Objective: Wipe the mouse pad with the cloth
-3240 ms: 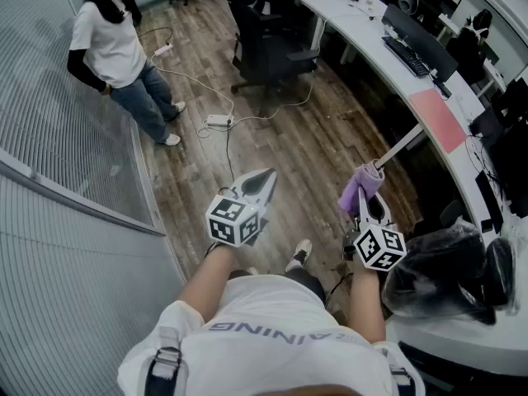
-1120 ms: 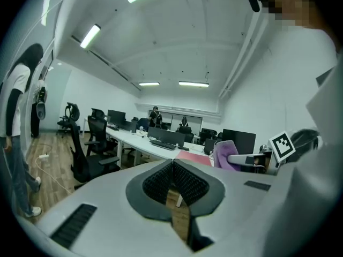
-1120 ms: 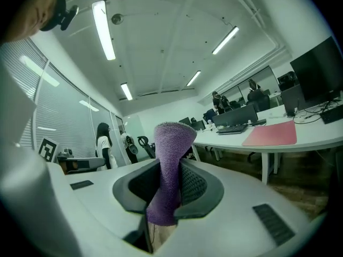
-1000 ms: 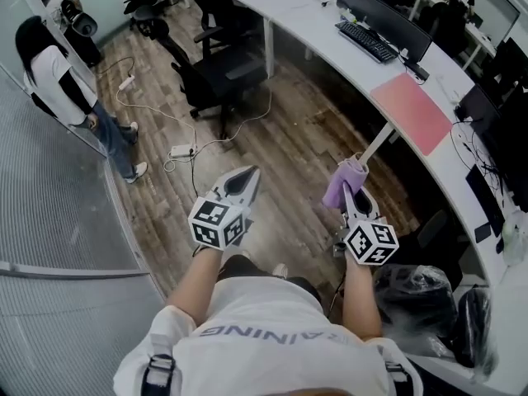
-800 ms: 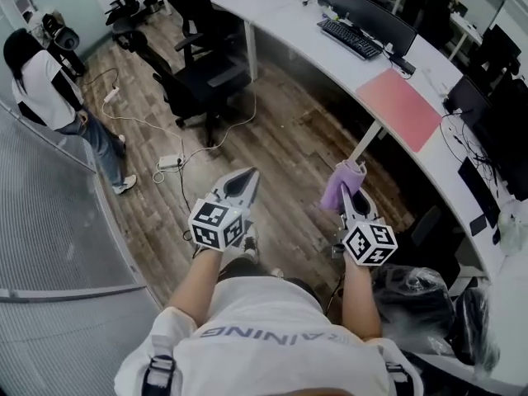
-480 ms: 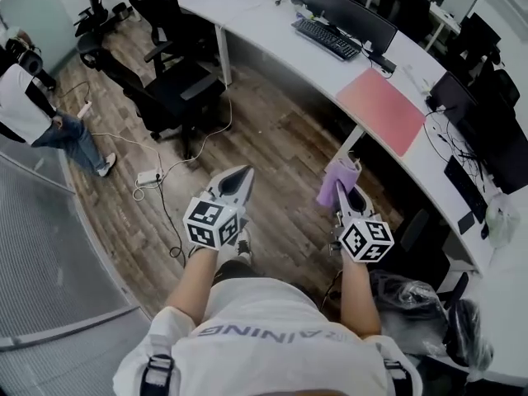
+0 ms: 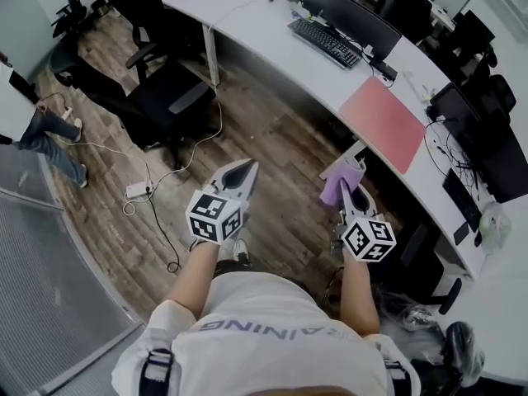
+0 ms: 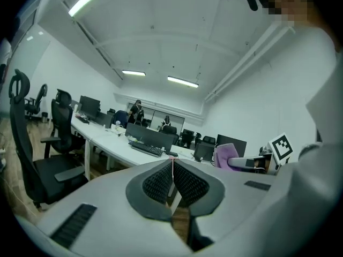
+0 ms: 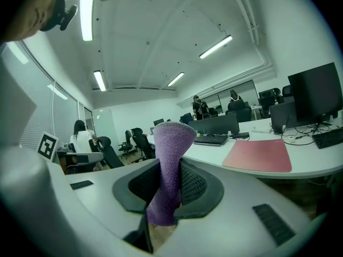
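A pink mouse pad point(image 7: 384, 122) lies flat on the long white desk point(image 7: 272, 35); it also shows in the right gripper view as a pink mouse pad point(image 9: 260, 155) ahead and to the right. My right gripper point(image 7: 350, 180) is shut on a purple cloth point(image 7: 339, 181), which sticks up between the jaws as a purple cloth point(image 9: 169, 167). It hangs over the floor, short of the desk. My left gripper point(image 7: 241, 172) is shut with nothing in it, held over the wooden floor; its jaws meet in the left gripper view point(image 8: 172, 167).
A keyboard point(image 7: 323, 41) and a monitor point(image 7: 342, 11) stand on the desk left of the pad. Black office chairs point(image 7: 161, 89) sit on the wood floor, with a white power strip point(image 7: 136, 190) and cables. A person point(image 7: 33, 126) stands at far left.
The view has swung toward the desk: the pink pad and desk now lie closer ahead, the person has slid to the left edge. Both grippers keep their pose and hold.
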Motion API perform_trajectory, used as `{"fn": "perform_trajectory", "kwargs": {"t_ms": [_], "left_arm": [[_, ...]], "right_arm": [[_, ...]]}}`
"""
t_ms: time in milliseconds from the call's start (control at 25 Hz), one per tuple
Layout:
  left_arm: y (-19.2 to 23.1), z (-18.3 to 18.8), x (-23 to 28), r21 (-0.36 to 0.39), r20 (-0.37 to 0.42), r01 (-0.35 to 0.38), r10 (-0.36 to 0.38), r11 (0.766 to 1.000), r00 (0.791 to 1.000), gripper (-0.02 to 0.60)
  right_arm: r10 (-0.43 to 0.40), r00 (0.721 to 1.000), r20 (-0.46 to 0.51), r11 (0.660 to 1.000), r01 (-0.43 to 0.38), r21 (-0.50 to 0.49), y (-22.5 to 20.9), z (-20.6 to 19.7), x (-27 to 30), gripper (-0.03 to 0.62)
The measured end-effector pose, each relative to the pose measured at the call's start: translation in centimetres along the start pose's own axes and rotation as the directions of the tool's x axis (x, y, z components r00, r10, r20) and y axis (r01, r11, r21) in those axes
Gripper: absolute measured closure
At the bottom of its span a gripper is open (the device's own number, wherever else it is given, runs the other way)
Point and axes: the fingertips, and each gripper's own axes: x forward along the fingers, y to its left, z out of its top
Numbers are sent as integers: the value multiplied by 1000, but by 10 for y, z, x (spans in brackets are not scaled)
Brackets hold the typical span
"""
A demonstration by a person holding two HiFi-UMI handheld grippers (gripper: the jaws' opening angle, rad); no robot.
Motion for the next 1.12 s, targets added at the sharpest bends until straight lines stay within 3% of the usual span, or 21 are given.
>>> {"fn": "perform_trajectory", "kwargs": {"t_ms": [280, 560, 840, 1120], "left_arm": [[48, 21, 33, -6, -6, 53, -53, 999, 999, 548], [56, 23, 82, 2, -35, 106, -106, 994, 994, 548], [46, 36, 149, 53, -53, 122, -119, 991, 991, 548], [5, 62, 239, 109, -59, 132, -126, 985, 990, 548]], "right_arm": [[-68, 998, 11, 998, 68, 1, 1, 14, 44, 496], [-115, 993, 23, 993, 114, 20, -27, 22, 69, 496], [-127, 990, 59, 991, 123, 61, -88, 39, 96, 496], [-126, 989, 80, 988, 117, 102, -178, 70, 115, 496]]}}
